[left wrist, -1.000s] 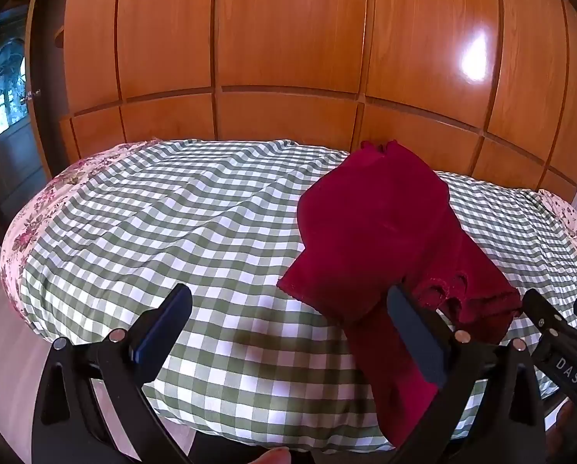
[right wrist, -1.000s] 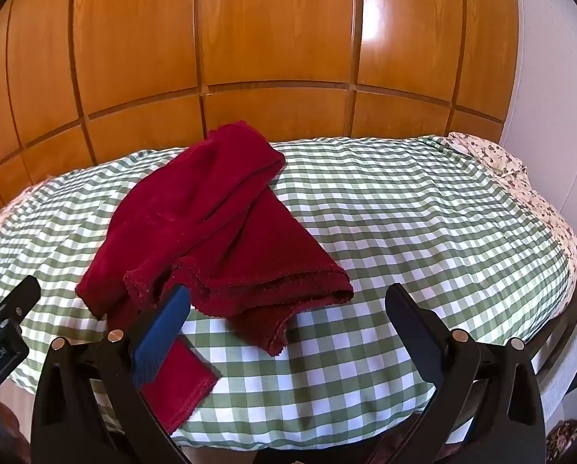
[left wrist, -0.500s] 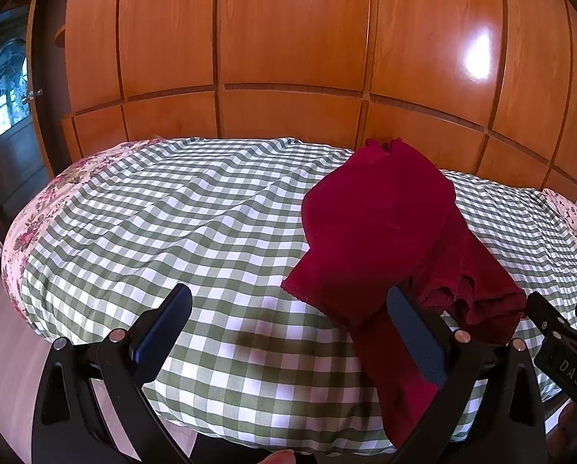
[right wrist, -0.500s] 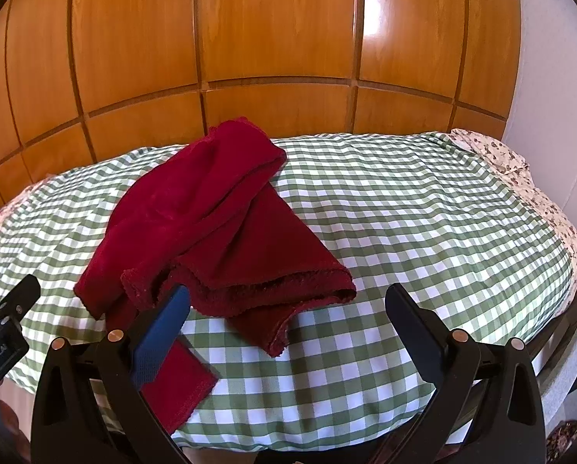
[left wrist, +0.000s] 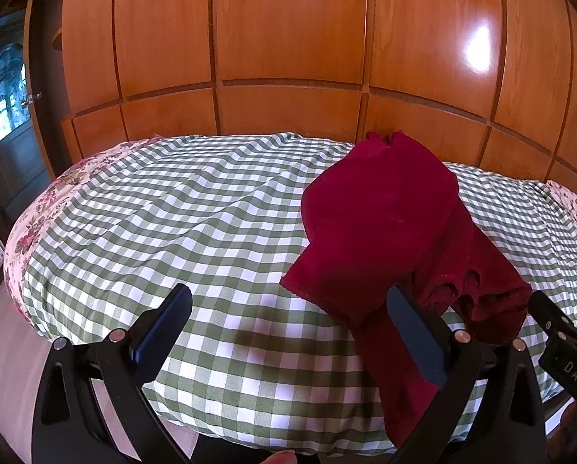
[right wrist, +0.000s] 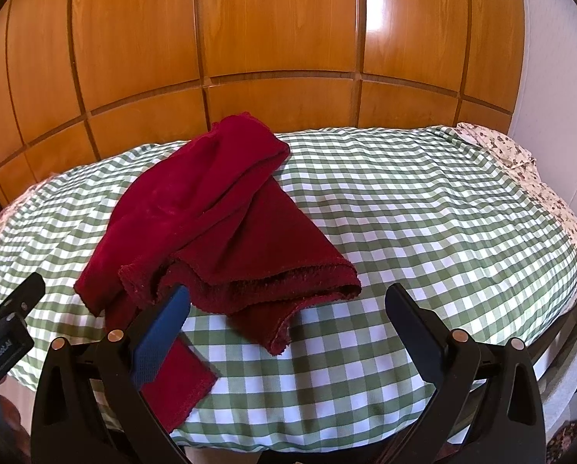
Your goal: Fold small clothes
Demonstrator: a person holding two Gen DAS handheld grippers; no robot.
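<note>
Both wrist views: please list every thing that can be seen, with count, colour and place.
garment: one, dark red, crumpled on the bed, near its front edge
bed cover: one, green and white check, over the bed
floral sheet: one, pink flowers on white, at the bed's ends
wardrobe: one, orange-brown wood panels, behind the bed
door: one, dark with glass, far left in the left view
left gripper: one, black with blue pads, open, short of the garment
right gripper: one, black with blue pads, open, short of the garment
</note>
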